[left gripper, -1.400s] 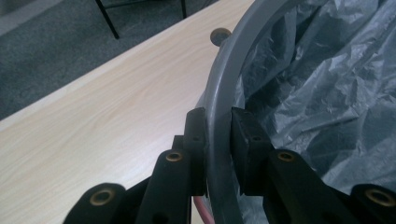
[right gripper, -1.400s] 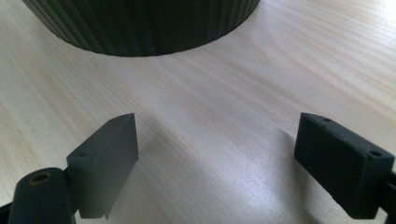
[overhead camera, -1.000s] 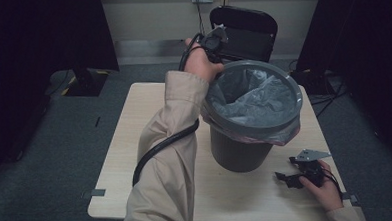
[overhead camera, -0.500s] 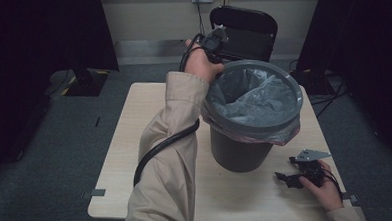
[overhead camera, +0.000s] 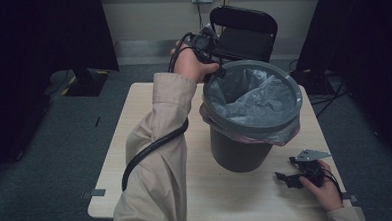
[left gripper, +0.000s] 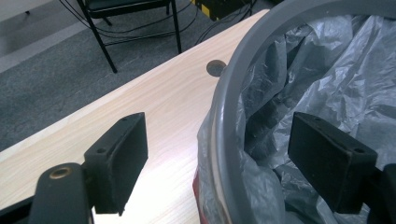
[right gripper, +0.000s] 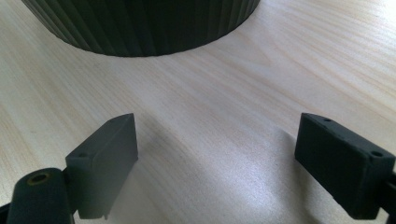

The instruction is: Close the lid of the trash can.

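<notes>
Grey bin [overhead camera: 242,142]: round, ribbed wall, dark grey; stands upright on the light wooden table [overhead camera: 133,133], toward its right half; rim [left gripper: 233,93] a lighter grey ring.
Bin content: thin grey plastic liner [overhead camera: 249,100], crumpled, lining the inside; edge folded over the rim, with a pinkish strip hanging below it; nothing else visible inside.
Left gripper [overhead camera: 211,66]: raised at the far left edge of the bin; jaws wide apart, one outside the rim over the table, the other inside over the liner; not closed on the rim.
Left arm: beige sleeve [overhead camera: 157,154] stretched forward over the table; black cable [overhead camera: 147,151] trailing along it.
Right gripper [overhead camera: 287,178]: low on the table, near the bin base, at the front right; jaws wide apart, holding nothing; pointed toward the bin wall.
Background: black chair [overhead camera: 245,30] behind the table.
</notes>
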A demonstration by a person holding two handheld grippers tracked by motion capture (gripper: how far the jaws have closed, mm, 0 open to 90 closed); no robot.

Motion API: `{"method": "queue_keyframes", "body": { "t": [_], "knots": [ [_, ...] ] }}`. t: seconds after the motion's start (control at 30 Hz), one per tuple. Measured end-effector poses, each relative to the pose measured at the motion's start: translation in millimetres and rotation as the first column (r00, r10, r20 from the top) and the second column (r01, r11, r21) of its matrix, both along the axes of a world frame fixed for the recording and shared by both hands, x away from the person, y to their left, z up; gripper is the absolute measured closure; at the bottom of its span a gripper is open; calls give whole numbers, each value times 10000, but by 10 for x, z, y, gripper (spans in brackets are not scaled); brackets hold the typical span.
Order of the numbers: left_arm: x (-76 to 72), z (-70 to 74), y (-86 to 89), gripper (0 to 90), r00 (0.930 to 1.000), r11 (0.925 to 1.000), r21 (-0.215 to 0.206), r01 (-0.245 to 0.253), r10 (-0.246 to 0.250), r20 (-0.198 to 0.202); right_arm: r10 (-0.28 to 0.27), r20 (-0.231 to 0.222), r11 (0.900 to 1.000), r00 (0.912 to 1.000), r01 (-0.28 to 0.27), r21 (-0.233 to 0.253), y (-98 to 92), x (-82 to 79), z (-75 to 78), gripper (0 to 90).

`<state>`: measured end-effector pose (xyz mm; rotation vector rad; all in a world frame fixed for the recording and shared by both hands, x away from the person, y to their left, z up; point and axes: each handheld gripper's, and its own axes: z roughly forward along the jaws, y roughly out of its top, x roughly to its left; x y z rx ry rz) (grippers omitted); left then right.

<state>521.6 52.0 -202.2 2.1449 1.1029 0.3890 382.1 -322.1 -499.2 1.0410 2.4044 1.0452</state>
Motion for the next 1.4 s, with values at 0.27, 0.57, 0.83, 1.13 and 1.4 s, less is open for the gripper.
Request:
{"method": "queue_keyframes", "body": {
  "t": [0.27, 0.57, 0.83, 1.13, 1.4],
  "knots": [
    [-115, 14, 220, 183, 9999, 9999, -159, 36, -38, -143, 1, 2, 10000, 10000, -1, 0, 0, 0, 0, 125],
    [-238, 25, 467, 183, 9998, 9996, -272, -103, 98, -167, -11, 4, 10000, 10000, 11, 9, 1, 0, 0, 125],
    [-317, -18, 577, 183, 9999, 9994, -338, -64, 60, -95, -13, 3, 10000, 10000, 13, 6, 1, -1, 0, 125],
    [-385, -100, 683, 182, 9997, 9987, -471, -173, 163, -203, -5, 8, 10000, 10000, 5, 29, 1, 0, -2, 125],
    [-452, -153, 800, 181, 9993, 9983, -529, -253, 239, -272, -14, 11, 10000, 10000, 14, 20, 2, -2, -2, 125]
  ]
}}
